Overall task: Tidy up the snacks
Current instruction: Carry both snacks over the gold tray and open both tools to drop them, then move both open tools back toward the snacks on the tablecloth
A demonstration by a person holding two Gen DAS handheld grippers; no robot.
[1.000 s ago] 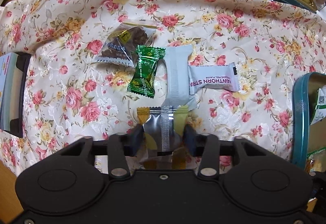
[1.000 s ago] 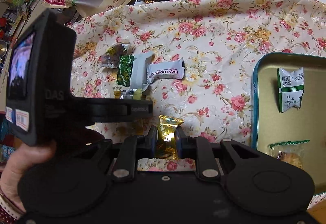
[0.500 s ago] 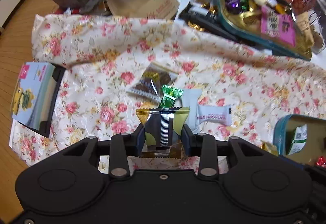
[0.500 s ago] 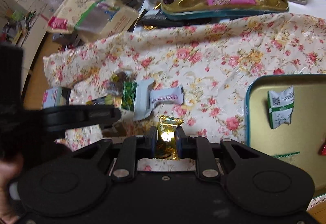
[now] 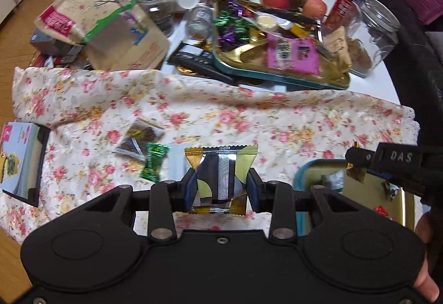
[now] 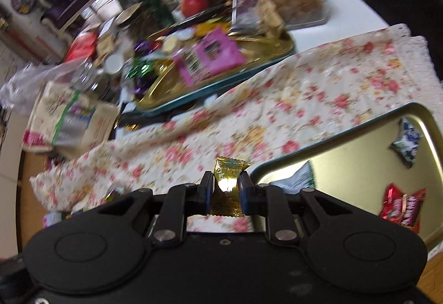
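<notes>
**Two Snacks Held Above the Cloth**

The left gripper (image 5: 221, 187) is pinching a silver-and-gold packet (image 5: 221, 176), its jaws closed on it, hiding a white wrapper behind. The right gripper (image 6: 225, 192) is clamping a gold candy (image 6: 226, 187) (label blurred) beside the teal tray (image 6: 279, 158). A floral cloth (image 5: 249, 115) is covering the cluttered bench.

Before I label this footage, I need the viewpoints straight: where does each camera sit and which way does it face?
Left wrist: sits on the left gripper, facing across the floral cloth to the far cluttered tray; its fingers pinch a silver packet; the right gripper shows too.
Right wrist: sits on the right gripper, tilted, holding a gold candy beside the near tray.
Shared: cloth, both trays, gold candy.
</notes>
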